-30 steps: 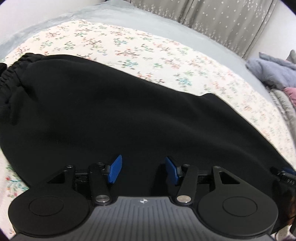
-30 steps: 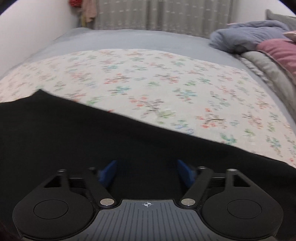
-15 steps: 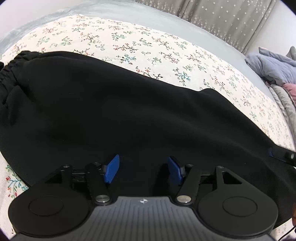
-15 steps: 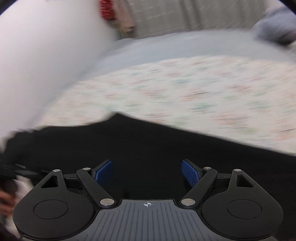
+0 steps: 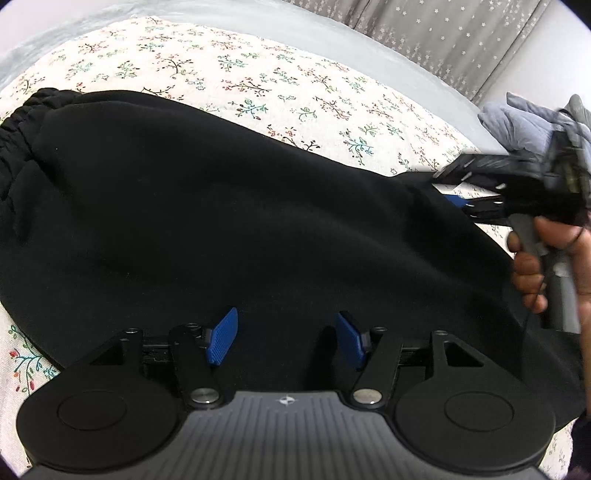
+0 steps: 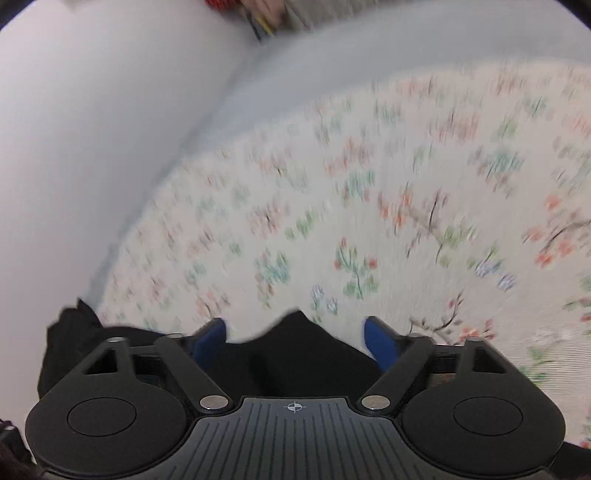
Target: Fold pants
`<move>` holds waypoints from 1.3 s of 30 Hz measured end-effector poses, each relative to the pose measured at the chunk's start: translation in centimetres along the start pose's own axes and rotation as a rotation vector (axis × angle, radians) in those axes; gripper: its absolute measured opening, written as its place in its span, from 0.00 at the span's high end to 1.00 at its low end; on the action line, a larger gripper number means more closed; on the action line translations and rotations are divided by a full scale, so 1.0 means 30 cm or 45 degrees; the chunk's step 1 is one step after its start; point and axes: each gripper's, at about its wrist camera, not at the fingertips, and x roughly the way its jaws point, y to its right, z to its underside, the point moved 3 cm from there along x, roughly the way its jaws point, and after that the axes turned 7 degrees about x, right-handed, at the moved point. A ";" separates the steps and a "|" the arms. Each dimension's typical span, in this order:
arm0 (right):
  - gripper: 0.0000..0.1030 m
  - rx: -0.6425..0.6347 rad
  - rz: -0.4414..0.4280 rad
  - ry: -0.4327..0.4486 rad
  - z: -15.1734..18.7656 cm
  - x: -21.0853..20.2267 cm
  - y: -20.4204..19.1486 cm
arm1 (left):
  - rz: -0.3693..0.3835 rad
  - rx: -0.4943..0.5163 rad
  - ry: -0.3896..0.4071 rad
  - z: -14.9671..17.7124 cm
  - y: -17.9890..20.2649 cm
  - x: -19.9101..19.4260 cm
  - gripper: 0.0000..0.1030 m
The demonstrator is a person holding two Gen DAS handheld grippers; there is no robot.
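Black pants [image 5: 229, 206] lie spread across a floral sheet [image 5: 280, 81], with the elastic waistband [image 5: 14, 122] at the far left. My left gripper [image 5: 284, 339] is open and empty just above the near part of the fabric. My right gripper [image 6: 295, 336] is open, and a peak of the black pants [image 6: 295, 354] sits between its blue fingers. In the left wrist view the right gripper [image 5: 458, 199] is at the pants' far right edge, held by a hand.
A heap of grey-blue bedding [image 5: 517, 122] lies at the right of the bed. Grey curtains [image 5: 443, 33] hang behind. A white wall [image 6: 92, 129] runs along the bed's left side in the blurred right wrist view.
My right gripper has swung left and up to the pants' far edge and now shows in the left wrist view. My left gripper has held almost still and stayed open.
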 end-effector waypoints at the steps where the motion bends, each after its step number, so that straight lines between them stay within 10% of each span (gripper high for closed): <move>1: 0.70 -0.033 0.006 0.006 0.003 0.013 -0.009 | -0.007 0.012 -0.004 0.002 0.005 -0.001 0.46; 5: 0.82 -0.005 -0.039 0.081 -0.011 -0.003 -0.002 | -0.082 0.100 -0.035 0.012 0.044 0.011 0.47; 6: 0.98 -0.018 -0.020 0.122 -0.013 -0.013 0.001 | -0.105 0.122 -0.038 0.016 0.055 0.013 0.47; 10: 0.99 -0.103 0.063 0.252 -0.003 -0.031 -0.037 | -0.170 0.169 -0.034 0.025 0.089 0.025 0.47; 18: 1.00 -0.206 0.563 0.417 0.010 -0.033 -0.046 | -0.120 0.088 -0.051 0.008 0.062 0.017 0.47; 22: 0.91 -0.060 0.254 0.417 0.063 -0.292 -0.021 | -0.006 -0.068 -0.067 -0.016 -0.013 -0.013 0.47; 29: 0.71 0.006 0.200 0.331 0.405 -0.681 0.073 | -0.123 -0.326 0.036 -0.031 -0.217 -0.081 0.47; 34: 0.67 -0.029 0.335 0.092 0.641 -0.530 0.173 | -0.072 -0.612 0.004 0.003 -0.341 -0.059 0.96; 39: 0.75 -0.086 0.455 0.101 0.722 -0.557 0.149 | -0.041 -0.677 0.012 0.030 -0.387 -0.056 1.00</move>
